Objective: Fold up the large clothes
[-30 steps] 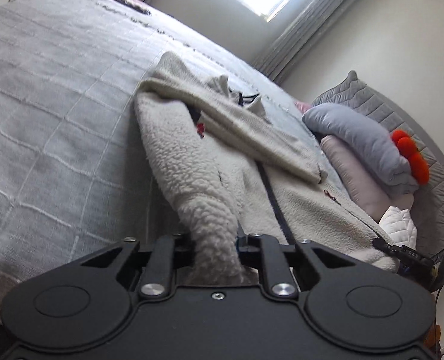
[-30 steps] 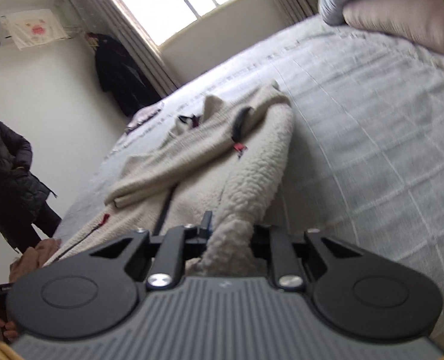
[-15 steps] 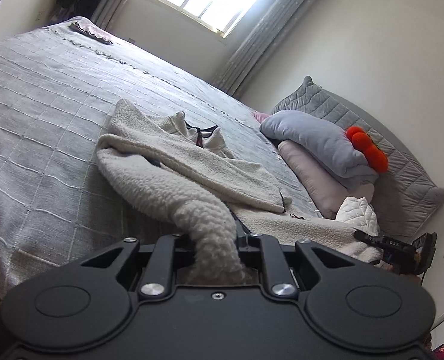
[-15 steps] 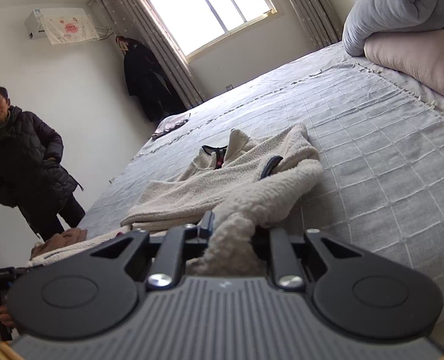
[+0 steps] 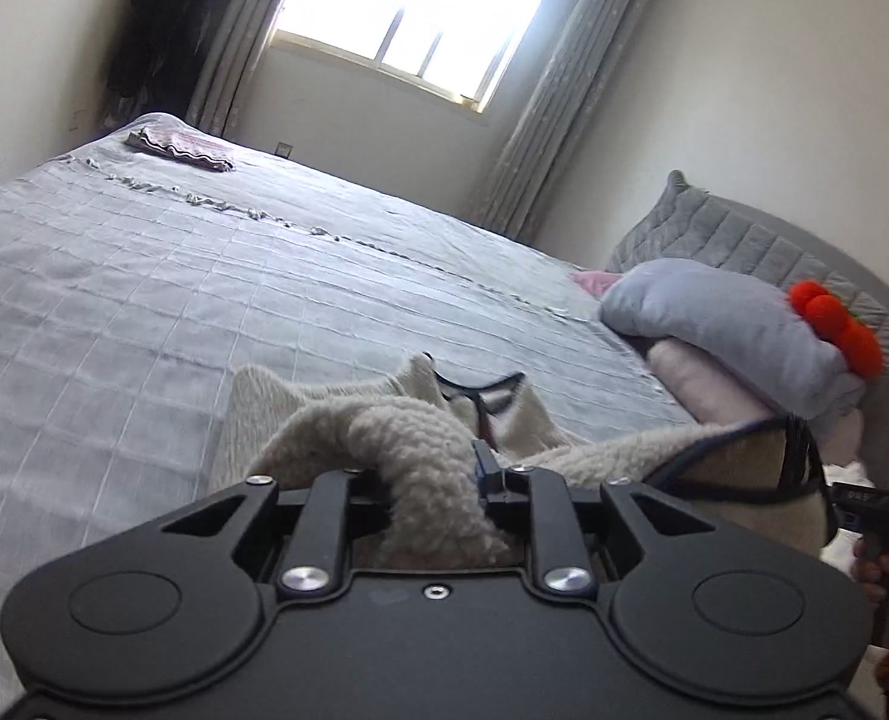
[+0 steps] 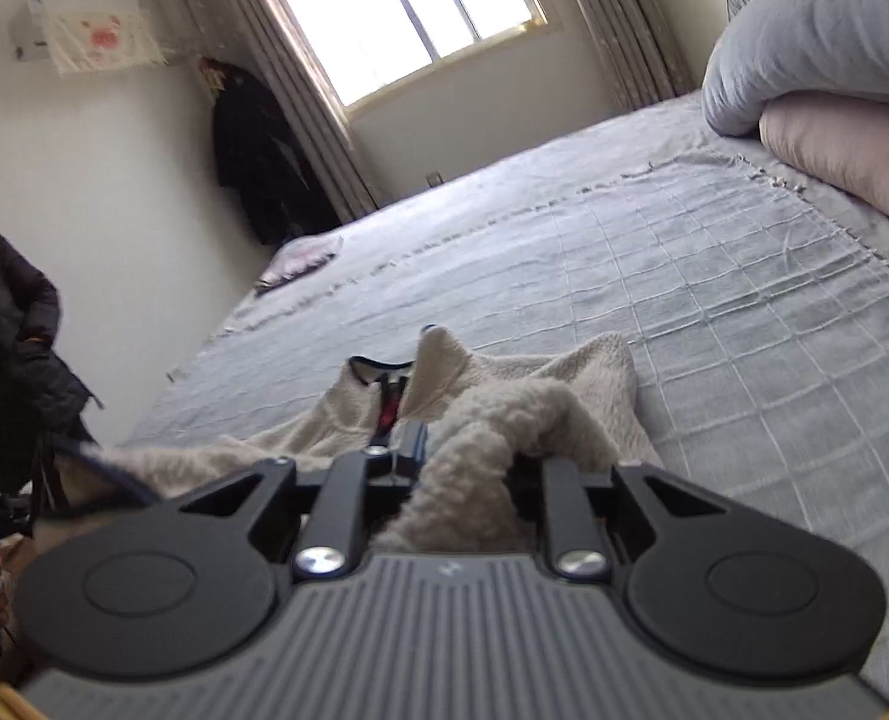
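both tools have carried the fleece's hem toward its collar, so i'm mid-fold: left tool (image 5: 438, 480) and right tool (image 6: 462, 468) each clamp bunched fleece jacket (image 6: 504, 384) lying on the bed (image 6: 714, 276).

A cream fleece jacket (image 5: 396, 414) with a woolly, curly pile and dark trim along its edges lies bunched on the grey checked bed (image 5: 144, 300). Its stand-up collar (image 6: 438, 360) points toward 12 o'clock, open at the neck, with a red tag showing at the zip. One thick fold rises from the heap toward 6 o'clock. The hem, edged in dark binding (image 5: 744, 444), is lifted off the bed at 3 o'clock.
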A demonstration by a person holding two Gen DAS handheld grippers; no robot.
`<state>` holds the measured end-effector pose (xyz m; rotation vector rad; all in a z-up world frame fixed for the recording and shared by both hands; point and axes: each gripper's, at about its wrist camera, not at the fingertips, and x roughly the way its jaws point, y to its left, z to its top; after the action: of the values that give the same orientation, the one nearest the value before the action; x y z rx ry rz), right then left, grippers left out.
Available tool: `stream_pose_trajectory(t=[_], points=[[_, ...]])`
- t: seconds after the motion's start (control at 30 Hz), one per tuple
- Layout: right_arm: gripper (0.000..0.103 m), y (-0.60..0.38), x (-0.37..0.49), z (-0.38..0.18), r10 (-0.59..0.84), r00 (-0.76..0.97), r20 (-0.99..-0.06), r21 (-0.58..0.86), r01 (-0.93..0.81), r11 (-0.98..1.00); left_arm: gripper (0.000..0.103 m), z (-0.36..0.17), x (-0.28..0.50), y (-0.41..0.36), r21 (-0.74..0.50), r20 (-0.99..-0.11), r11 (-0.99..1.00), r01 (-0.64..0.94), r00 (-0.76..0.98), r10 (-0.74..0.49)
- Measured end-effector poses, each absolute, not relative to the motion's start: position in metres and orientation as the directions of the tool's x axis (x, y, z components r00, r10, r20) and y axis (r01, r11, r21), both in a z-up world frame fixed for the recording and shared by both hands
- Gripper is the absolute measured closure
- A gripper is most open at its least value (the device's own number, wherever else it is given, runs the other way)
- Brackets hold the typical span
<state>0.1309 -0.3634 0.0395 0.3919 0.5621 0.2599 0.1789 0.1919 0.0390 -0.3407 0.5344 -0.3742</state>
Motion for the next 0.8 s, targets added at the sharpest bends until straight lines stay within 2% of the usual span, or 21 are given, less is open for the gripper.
stream_pose_trajectory(t=[0.17, 0.23, 0.3, 0.37, 0.6, 0.67, 0.7, 0.77, 0.8], points=[[0.082, -0.359, 0.224, 0.004, 0.319, 0.754, -0.574, 0.465, -0.021, 0.885, 0.076, -0.016, 0.275, 0.172, -0.356, -0.539, 0.909, 0.216, 0.747, -0.389], [0.080, -0.360, 0.256, -0.019, 0.315, 0.702, -0.638, 0.482, 0.046, 0.875, 0.076, -0.038, 0.305, 0.167, -0.365, -0.613, 0.915, 0.172, 0.695, -0.375], [0.080, -0.359, 0.279, -0.039, 0.305, 0.648, -0.698, 0.461, 0.081, 0.884, 0.075, -0.057, 0.325, 0.166, -0.379, -0.652, 0.916, 0.133, 0.664, -0.366], [0.080, -0.354, 0.295, -0.059, 0.280, 0.611, -0.741, 0.413, 0.086, 0.907, 0.075, -0.067, 0.337, 0.169, -0.409, -0.652, 0.903, 0.129, 0.651, -0.388], [0.078, -0.360, 0.302, -0.065, 0.334, 0.583, -0.741, 0.439, 0.043, 0.898, 0.072, -0.059, 0.343, 0.189, -0.540, -0.647, 0.831, 0.134, 0.565, -0.512], [0.073, -0.370, 0.303, -0.057, 0.390, 0.552, -0.737, 0.484, 0.028, 0.875, 0.066, -0.049, 0.343, 0.198, -0.579, -0.645, 0.804, 0.134, 0.528, -0.552], [0.069, -0.376, 0.302, -0.052, 0.418, 0.539, -0.731, 0.509, 0.022, 0.861, 0.060, -0.043, 0.341, 0.202, -0.585, -0.644, 0.799, 0.139, 0.519, -0.562], [0.059, -0.385, 0.302, -0.040, 0.467, 0.522, -0.714, 0.554, 0.014, 0.832, 0.040, -0.028, 0.334, 0.208, -0.570, -0.655, 0.808, 0.150, 0.511, -0.557], [0.049, -0.389, 0.300, -0.033, 0.492, 0.516, -0.701, 0.578, 0.007, 0.816, 0.015, -0.020, 0.329, 0.211, -0.538, -0.665, 0.830, 0.149, 0.530, -0.526]])
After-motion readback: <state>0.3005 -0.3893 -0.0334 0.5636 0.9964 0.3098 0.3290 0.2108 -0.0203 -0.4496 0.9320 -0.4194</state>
